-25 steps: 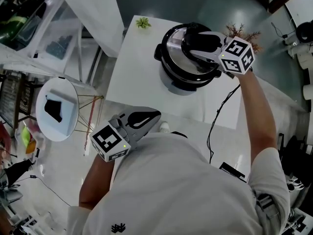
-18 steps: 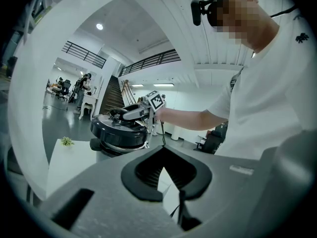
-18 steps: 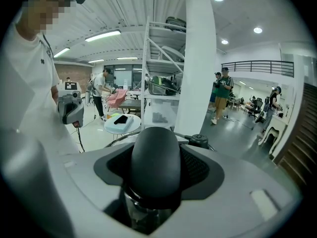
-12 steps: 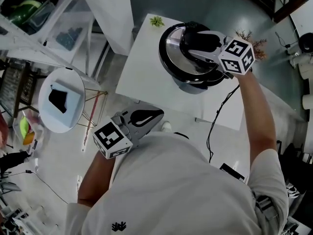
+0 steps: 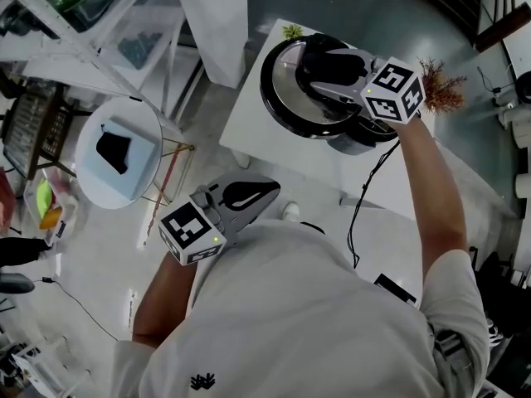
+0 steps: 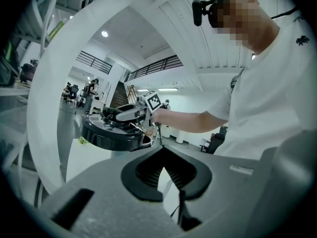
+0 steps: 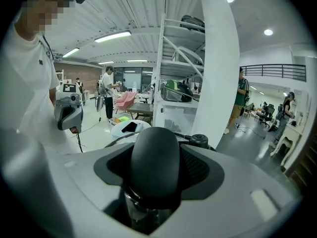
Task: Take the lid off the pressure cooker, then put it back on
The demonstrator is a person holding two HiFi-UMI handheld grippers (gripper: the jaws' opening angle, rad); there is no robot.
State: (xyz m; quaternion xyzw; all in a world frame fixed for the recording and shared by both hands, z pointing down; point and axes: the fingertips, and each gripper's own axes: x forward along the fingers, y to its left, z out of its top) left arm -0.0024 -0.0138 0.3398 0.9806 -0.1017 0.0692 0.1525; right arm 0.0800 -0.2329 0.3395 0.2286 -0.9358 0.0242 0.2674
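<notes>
The lid point(image 5: 286, 85) is polished, mirror-bright metal inside a dark plastic rim. The lid handle point(image 7: 154, 167) is smooth, matt black plastic. The right tongs point(image 5: 315, 65) and the left tongs point(image 6: 162, 151) have matt grey plastic shells, and the left's black pads point(image 6: 147, 171) are ribbed. The cooker body point(image 5: 365, 135) looks dark and glossy. The surface point(image 5: 265, 143) is smooth and white. The shirt point(image 5: 315, 322) is white cloth.

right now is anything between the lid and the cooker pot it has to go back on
Nothing visible does. The right claw grips the lid by its black handle and holds it raised, offset to the left of the cooker pot in the head view, partly overlapping it. The gap between them looks open.
</notes>
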